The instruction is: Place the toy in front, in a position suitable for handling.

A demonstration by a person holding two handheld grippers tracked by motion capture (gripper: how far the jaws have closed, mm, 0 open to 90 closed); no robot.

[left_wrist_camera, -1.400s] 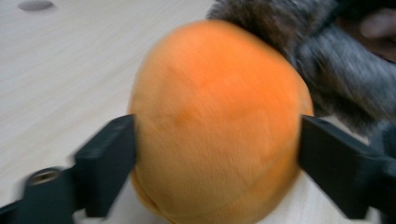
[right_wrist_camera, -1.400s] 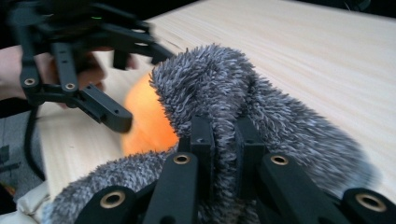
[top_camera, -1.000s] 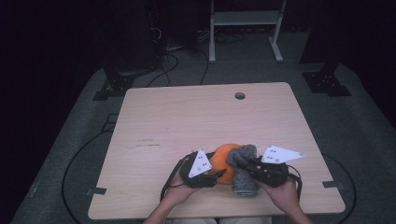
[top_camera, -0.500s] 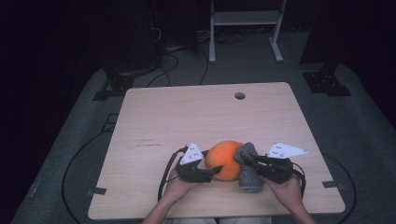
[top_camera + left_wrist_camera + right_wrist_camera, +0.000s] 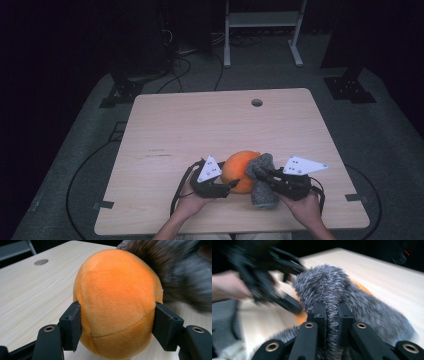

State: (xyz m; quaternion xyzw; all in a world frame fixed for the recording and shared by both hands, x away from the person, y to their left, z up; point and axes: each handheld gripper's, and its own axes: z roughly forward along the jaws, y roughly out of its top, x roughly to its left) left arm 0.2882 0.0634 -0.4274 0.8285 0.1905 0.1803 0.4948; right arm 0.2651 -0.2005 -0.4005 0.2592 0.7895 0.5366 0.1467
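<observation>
Left gripper [image 5: 231, 184]: jaws stand either side of the orange ball [image 5: 116, 305], pads touching its flanks low down; they have just been opening and closing a little around it, the ball between them throughout, so the hold looks light and adjusting rather than firm

Right gripper [image 5: 331, 322]: jaws nearly together, pinching a fold of the grey fur [image 5: 342, 290] between the pads

Ball: soft plush, resting on the table [image 5: 200, 125] near the front edge, between the two grippers; also in the high view [image 5: 240, 170]

Fur: a shaggy grey cover or sleeve, draped against the ball's right side and trailing toward the person [image 5: 262, 182]; whether it is sewn to the ball I cannot tell

Why held so: the left gripper seems to steady the ball from one side so that the right can pull or work the fur against it; a narrow pinch suits loose pile, a wide span suits the round body

Left hand [image 5: 187, 202]: low behind its gripper, forearm coming from the bottom edge, gripper lying about level and pointing right toward the ball

Right hand [image 5: 305, 205]: likewise low, gripper about level and pointing left, so the two tools face each other across the toy

Table: pale wood, a round cable hole [image 5: 257, 102] at the far side, well apart from the work
</observation>
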